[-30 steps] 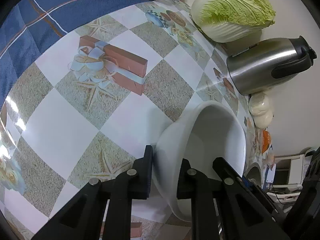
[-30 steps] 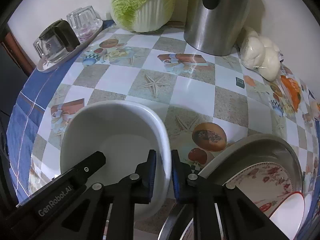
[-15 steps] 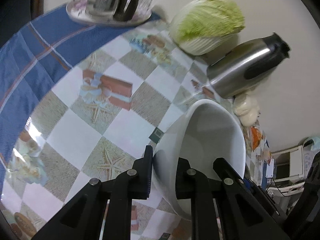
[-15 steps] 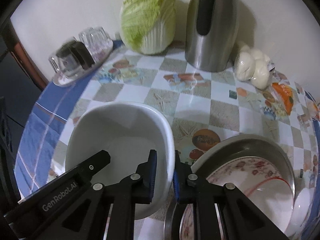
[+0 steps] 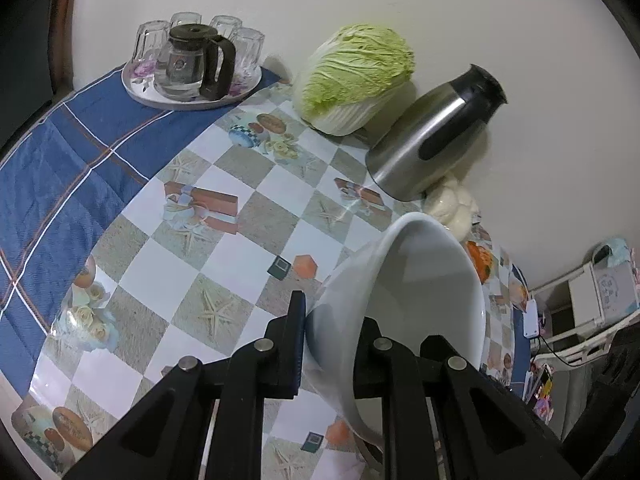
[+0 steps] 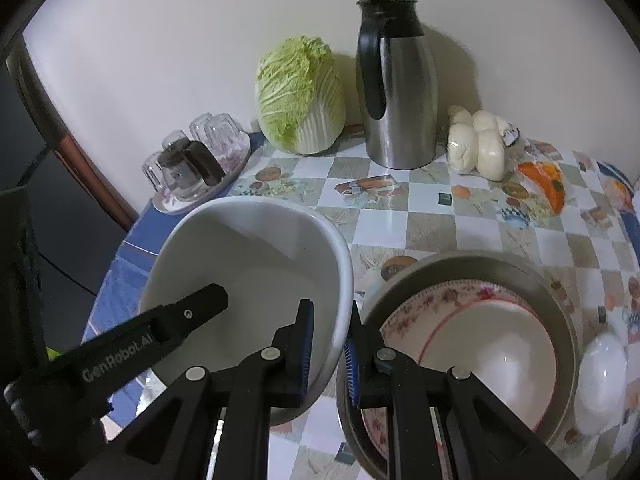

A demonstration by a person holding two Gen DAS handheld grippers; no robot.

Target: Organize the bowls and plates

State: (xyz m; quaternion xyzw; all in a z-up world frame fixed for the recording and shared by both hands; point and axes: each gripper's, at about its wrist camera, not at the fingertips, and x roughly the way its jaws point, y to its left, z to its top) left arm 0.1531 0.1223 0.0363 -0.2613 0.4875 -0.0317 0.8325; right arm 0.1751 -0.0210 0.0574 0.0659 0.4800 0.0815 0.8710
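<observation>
A large white bowl (image 6: 256,264) is held in the air above the table by both grippers. My left gripper (image 5: 330,344) is shut on its left rim, and the bowl (image 5: 424,292) fills the lower right of the left wrist view. My right gripper (image 6: 330,354) is shut on its right rim. The left gripper's fingers (image 6: 176,320) reach into the bowl in the right wrist view. To the right sits a metal basin (image 6: 560,308) holding a floral plate (image 6: 404,316) with a red-rimmed bowl (image 6: 492,356) on it.
The table has a checked cloth (image 5: 224,264). At the back stand a tray of glasses with a glass jug (image 5: 192,68), a cabbage (image 6: 300,96), a steel thermos (image 6: 396,84) and a bag of buns (image 6: 478,144). A white round object (image 6: 602,380) lies right of the basin.
Both grippers have lifted the white bowl up from the table. Both views now look from higher, showing more wall and the back objects farther off.
</observation>
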